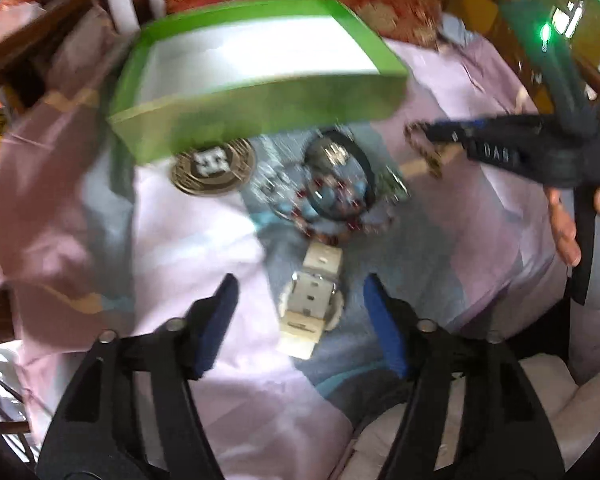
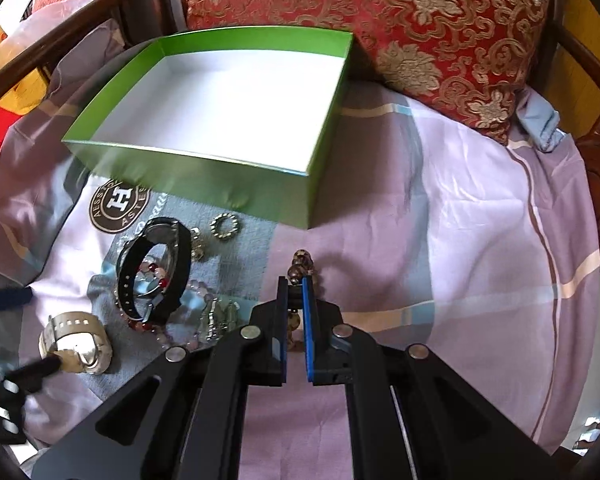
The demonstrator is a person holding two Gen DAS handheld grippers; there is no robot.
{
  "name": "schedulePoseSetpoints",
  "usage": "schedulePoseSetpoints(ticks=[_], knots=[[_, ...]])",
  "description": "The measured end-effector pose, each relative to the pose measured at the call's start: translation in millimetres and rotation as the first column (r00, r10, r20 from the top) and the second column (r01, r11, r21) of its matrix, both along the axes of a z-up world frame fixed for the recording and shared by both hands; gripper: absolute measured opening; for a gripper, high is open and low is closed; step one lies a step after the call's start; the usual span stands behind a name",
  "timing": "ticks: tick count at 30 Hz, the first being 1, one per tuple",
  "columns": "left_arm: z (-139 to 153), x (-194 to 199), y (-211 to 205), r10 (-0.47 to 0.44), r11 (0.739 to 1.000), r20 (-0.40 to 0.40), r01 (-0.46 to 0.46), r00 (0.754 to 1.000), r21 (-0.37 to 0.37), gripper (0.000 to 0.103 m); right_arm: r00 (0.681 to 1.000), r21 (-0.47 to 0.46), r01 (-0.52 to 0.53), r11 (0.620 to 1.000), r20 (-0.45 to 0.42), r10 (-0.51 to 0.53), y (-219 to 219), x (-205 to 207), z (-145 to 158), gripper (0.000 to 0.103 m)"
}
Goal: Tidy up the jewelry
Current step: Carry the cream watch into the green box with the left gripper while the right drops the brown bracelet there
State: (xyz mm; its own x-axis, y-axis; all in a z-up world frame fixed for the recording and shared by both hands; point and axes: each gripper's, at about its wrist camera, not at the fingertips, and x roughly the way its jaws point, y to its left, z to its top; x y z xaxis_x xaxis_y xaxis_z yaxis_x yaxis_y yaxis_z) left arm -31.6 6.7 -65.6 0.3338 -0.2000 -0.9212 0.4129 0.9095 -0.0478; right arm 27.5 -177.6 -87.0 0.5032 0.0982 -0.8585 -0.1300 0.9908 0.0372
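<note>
Your left gripper (image 1: 300, 316) hangs with its jaws spread and nothing between the pads; the white watch (image 1: 312, 304) lies on the bedsheet (image 2: 440, 208) directly below the gap, strap running away from you. Your right gripper (image 2: 294, 312) is pinching a brown bead bracelet (image 2: 302, 266), whose beads poke out past the fingertips and dangle free.

I would finish the bracelet first. Carry it over the near wall of the green box (image 2: 188, 176), which looks empty, and part the pads only once the beads hang above the white floor, so the loop cannot catch on the rim.

For the white watch, straddle the strap across its narrow width rather than the bulky case, and close squarely so it does not roll.

Just beyond it lies a tangle: the black watch (image 2: 156, 268) rests on a red and pink bead strand (image 2: 152, 326), with a twisted metal ring (image 2: 225, 227) nearer the box. Lift the black watch straight up or the beads may drag along.
</note>
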Motion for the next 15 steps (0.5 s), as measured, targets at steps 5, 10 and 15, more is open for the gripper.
schedulePoseSetpoints(ticks=[5, 10, 15], knots=[[-22.7, 11.3, -3.1, 0.022, 1.000, -0.063, -0.022, 0.998, -0.002, 0.023, 1.000, 0.000, -0.005, 1.000, 0.003, 0.005, 2.0, -0.3, 0.7, 0.006], [-1.9, 20.2, 1.2, 0.052, 0.999, 0.010, -0.052, 0.999, -0.016, 0.021, 0.999, -0.001, -0.004, 1.000, 0.039, 0.004, -1.1, -1.7, 14.8, 0.006], [32.3, 36.4, 5.6, 0.095, 0.995, 0.114, -0.090, 0.989, -0.043, 0.021, 0.995, 0.010, -0.015, 1.000, 0.103, 0.014, -1.4, 3.0, 46.3, 0.006]])
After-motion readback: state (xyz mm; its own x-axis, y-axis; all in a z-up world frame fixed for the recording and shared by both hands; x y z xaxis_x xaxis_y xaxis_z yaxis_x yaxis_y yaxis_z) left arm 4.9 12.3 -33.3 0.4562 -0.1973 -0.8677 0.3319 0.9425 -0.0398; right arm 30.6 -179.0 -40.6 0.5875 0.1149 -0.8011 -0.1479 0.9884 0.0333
